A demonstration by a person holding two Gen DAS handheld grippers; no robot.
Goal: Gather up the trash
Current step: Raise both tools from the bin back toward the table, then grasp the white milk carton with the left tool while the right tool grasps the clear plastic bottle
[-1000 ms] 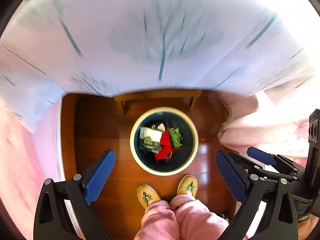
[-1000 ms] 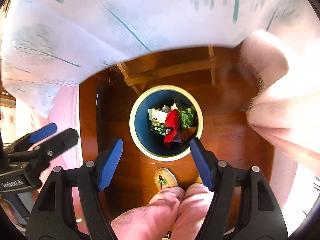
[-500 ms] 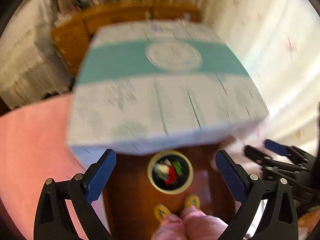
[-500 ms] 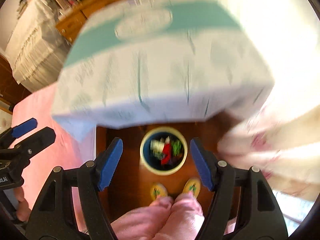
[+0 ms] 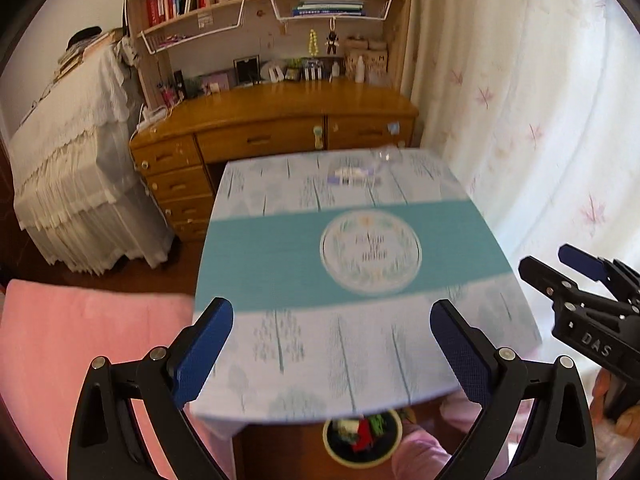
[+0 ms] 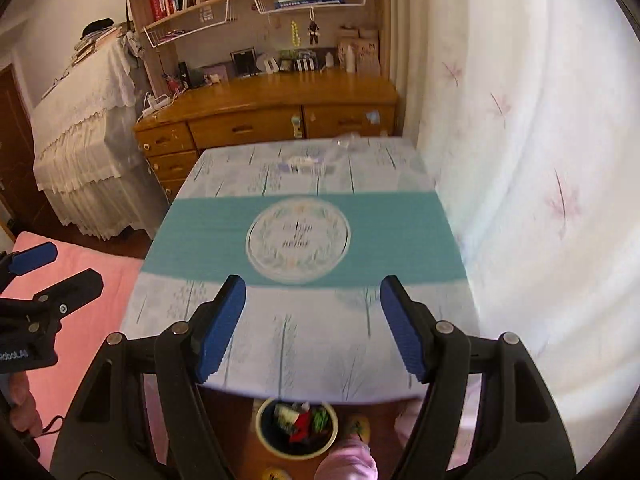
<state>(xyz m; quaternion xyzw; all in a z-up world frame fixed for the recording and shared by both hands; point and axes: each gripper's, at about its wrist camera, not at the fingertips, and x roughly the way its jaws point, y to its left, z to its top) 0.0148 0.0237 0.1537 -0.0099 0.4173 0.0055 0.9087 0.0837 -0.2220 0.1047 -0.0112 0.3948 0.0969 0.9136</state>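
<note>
Left gripper and right gripper both spread wide, empty, above the table.

Teal-banded tablecloth on table; wooden desk behind; floral curtain right.

Table with teal-band cloth fills the middle, top mostly bare, only blurred clear wrapper trash near far edge, free approach from above. Curtain hangs just beside the table's right edge, tight there. Wooden desk blocks the far side, pink bed the left. Trash bin on floor half under near table edge, overhang covers its far rim. Both grippers spread wide, empty
</note>
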